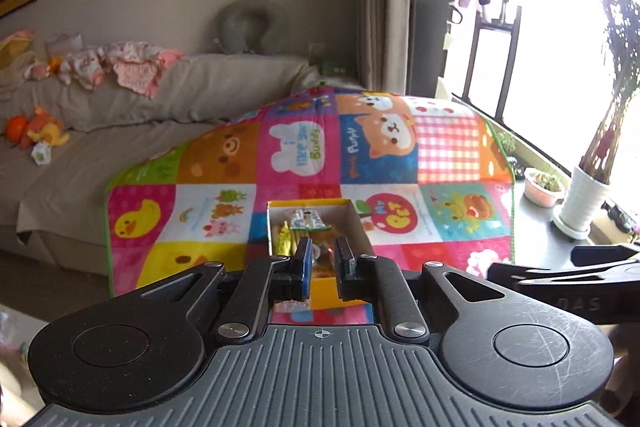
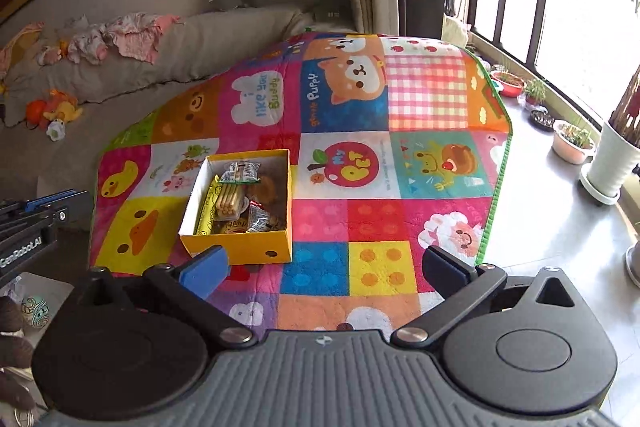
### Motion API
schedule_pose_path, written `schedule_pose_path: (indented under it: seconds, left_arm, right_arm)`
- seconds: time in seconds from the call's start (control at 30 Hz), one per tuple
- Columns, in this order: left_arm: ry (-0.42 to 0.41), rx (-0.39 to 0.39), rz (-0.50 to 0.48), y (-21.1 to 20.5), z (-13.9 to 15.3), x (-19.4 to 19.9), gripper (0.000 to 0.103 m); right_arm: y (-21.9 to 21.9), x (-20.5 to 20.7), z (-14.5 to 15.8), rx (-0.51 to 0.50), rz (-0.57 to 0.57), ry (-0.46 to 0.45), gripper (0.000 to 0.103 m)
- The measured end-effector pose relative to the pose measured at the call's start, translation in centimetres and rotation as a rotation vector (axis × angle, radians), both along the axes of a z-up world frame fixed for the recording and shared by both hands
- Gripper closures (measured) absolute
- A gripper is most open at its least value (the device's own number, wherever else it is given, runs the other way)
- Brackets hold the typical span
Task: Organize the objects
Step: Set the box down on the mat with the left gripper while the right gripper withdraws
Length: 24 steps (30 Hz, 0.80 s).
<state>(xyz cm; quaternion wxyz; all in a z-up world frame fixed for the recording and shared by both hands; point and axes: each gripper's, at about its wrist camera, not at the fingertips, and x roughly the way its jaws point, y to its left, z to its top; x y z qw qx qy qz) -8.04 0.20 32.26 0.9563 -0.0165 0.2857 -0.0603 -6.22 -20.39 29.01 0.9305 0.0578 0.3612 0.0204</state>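
Observation:
A yellow cardboard box (image 2: 240,247) with white inner walls sits on a colourful cartoon mat (image 2: 360,155). It holds several snack packets, among them a pack of biscuit sticks (image 2: 230,203). In the left wrist view the box (image 1: 310,205) lies just beyond my left gripper (image 1: 324,259), whose fingers stand a narrow gap apart with nothing between them, above the box's near end. My right gripper (image 2: 324,269) is wide open and empty, above the mat to the right of the box. The left gripper also shows at the left edge of the right wrist view (image 2: 44,211).
A grey sofa (image 2: 120,75) with baby clothes and plush toys (image 2: 56,111) stands behind the mat. A white plant pot (image 2: 612,163) and small bowls of plants (image 2: 572,143) line the grey ledge at the window on the right.

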Motion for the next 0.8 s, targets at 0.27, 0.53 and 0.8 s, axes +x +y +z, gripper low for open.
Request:
schedule_pose_path:
  seconds: [0.27,0.53,0.8]
  left_arm:
    - [0.187,0.053,0.125,0.9,-5.4,-2.0,0.088]
    - [0.189,0.039,0.079,2.0,-10.2,-4.1,0.088]
    - [0.146,0.105,0.121,1.4,-13.0,-4.8,0.089]
  right_arm:
    - [1.1,-1.8,-3.1,0.012,-0.009,0.012,0.000]
    - [4.5,-3.6,-8.8,-0.031,-0.016,-0.028,0.000]
    - [5.6,-4.2,-11.8,-0.053,-0.024,-0.028,0.000]
